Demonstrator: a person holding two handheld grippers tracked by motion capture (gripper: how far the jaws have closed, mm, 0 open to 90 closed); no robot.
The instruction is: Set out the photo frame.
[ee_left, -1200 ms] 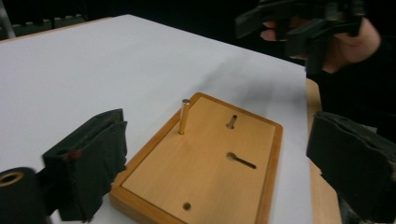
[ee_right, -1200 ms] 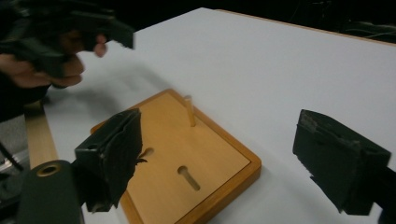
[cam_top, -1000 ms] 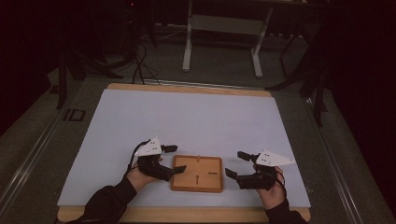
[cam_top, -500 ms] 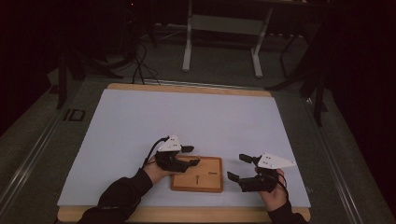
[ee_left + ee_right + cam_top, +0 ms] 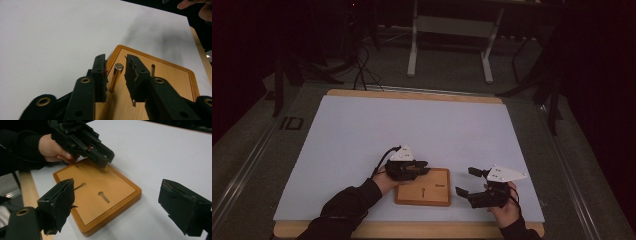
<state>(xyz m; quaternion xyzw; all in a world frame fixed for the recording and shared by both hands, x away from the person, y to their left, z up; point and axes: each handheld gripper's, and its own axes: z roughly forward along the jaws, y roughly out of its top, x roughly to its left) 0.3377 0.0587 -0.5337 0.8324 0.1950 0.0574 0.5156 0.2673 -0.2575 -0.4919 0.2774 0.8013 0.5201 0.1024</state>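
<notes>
Your left tool [image 5: 116, 75] is hovering over the far left corner of the flat rectangular wooden board [image 5: 424, 189] lying near the front edge of the white tabletop [image 5: 362, 135], its jaws having just been closing around the upright brass-coloured metal peg [image 5: 116, 77] without yet pressing on it. To the board's right, your right tool [image 5: 472, 182] is resting just above the tabletop, jaws spread wide and gripping nothing.

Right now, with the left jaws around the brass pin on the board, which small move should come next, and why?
Probably close the left gripper a little more: the pin stands upright between its jaws, which have just been closing, yet gaps remain on both sides. The right gripper waits open beside the board.
</notes>
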